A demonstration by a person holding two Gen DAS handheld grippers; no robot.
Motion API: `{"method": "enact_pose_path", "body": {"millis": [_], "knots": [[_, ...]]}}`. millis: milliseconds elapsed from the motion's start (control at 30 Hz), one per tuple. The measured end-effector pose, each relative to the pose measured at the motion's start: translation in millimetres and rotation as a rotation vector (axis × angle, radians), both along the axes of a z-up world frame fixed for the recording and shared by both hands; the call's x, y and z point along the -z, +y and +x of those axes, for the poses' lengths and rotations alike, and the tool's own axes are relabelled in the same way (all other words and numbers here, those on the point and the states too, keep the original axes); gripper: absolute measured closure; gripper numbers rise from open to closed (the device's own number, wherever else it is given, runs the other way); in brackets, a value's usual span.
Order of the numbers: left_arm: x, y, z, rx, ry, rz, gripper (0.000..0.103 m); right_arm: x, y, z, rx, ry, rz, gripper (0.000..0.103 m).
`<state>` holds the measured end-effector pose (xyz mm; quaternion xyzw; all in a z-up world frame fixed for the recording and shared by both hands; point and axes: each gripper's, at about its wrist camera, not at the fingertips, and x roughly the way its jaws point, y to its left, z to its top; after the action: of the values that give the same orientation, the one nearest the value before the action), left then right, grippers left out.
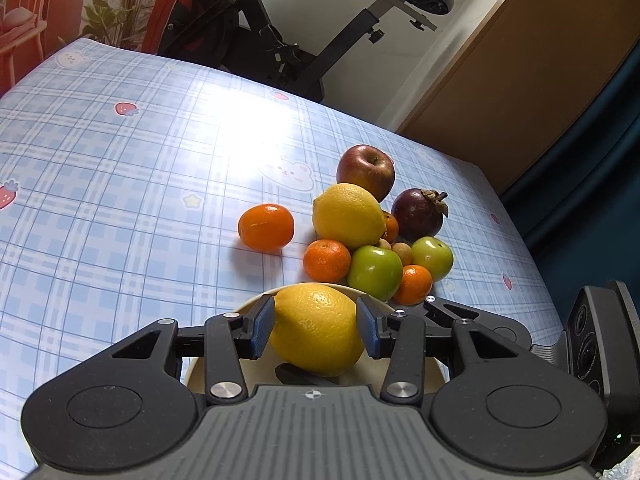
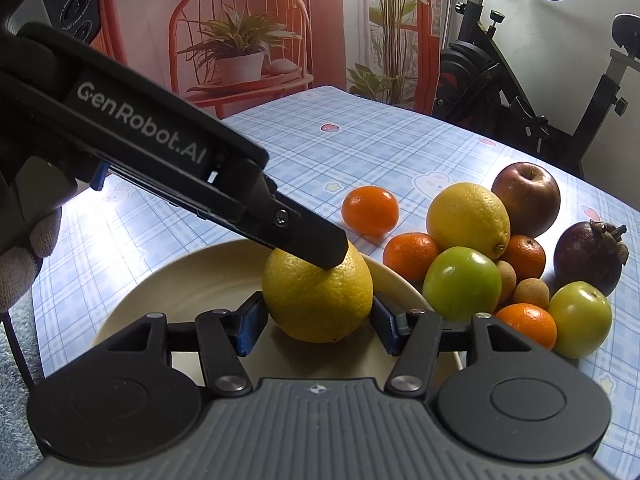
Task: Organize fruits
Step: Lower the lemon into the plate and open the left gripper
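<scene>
A yellow lemon rests on a cream plate near the table's front edge. My left gripper has its blue pads against the lemon's two sides. My right gripper holds the same lemon from another side, pads touching it. In the right wrist view one finger of the left gripper lies across the lemon's top. Beyond the plate sit a second lemon, a red apple, a mangosteen, two green apples and several tangerines.
One tangerine lies apart, left of the pile. The blue checked tablecloth stretches bare to the left and back. An exercise bike and a wooden cabinet stand behind the table. A gloved hand holds the left gripper.
</scene>
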<state>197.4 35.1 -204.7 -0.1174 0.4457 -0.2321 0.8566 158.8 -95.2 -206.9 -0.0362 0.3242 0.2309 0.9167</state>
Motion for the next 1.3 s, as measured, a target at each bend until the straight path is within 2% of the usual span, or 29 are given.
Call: {"method": "enact_pose_path", "body": {"millis": [400, 700, 933, 1067, 1300], "knots": [[2.1, -7.6, 1.8, -0.016, -0.008, 0.011, 0.052, -0.2, -15.0, -14.2, 0.043, 0.0, 0.023, 0.041], [1.3, -12.3, 1.9, -0.02, -0.01, 0.031, 0.052, -8.5, -34.8, -31.3, 0.098, -0.014, 0.087, 0.041], [0.4, -15.2, 0.6, -0.04, -0.017, 0.042, 0.052, -18.8, -57.3, -41.9, 0.151, -0.053, 0.117, 0.041], [-5.1, -20.4, -2.4, -0.045, -0.048, 0.078, 0.054, -20.7, -74.6, -47.7, 0.195, -0.074, 0.116, 0.041], [-21.1, -28.9, 0.6, -0.065, -0.08, 0.055, 0.054, -20.0, -111.4, -49.4, 0.297, -0.079, 0.151, 0.041]]}}
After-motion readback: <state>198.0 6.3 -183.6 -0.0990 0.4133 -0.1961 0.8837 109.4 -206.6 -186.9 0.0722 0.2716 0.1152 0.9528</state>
